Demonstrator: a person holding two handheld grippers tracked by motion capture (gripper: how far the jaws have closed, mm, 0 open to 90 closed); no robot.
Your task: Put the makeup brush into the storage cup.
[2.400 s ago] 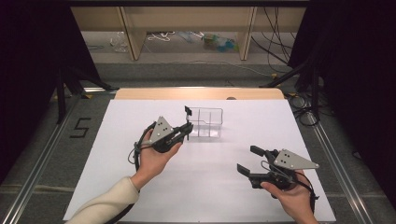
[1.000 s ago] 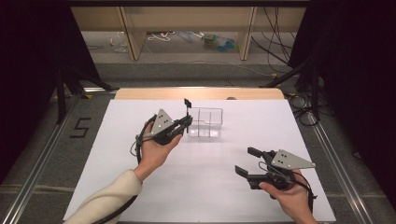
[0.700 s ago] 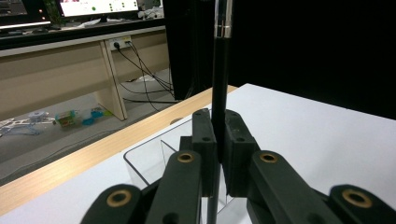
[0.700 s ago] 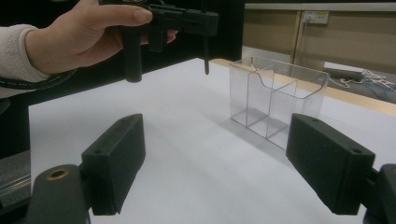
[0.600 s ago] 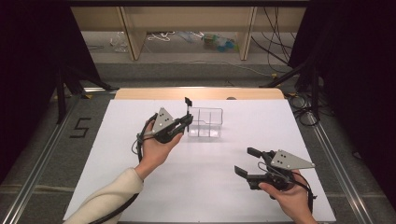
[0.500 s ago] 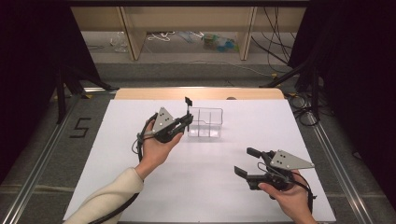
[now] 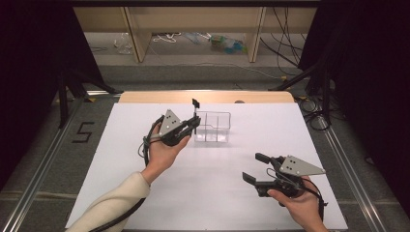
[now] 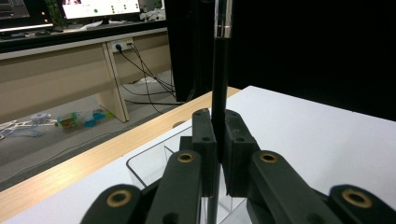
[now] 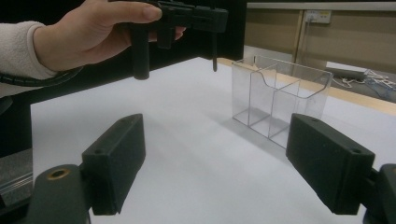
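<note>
Left gripper view shows the thin black pen-like stick [image 8: 220,84] pinched tight in the left gripper [image 8: 218,140], standing straight up, long way up & down, its low end hanging just above the clear plastic box w/ dividers [image 7: 212,128] on the white table [image 7: 121,145]. I think it's light, stiff & a bit slippery, so a grip near the middle, like now, looks best. Right gripper [image 7: 257,168] is wide open w/ nothing in it, well apart from the box.
</note>
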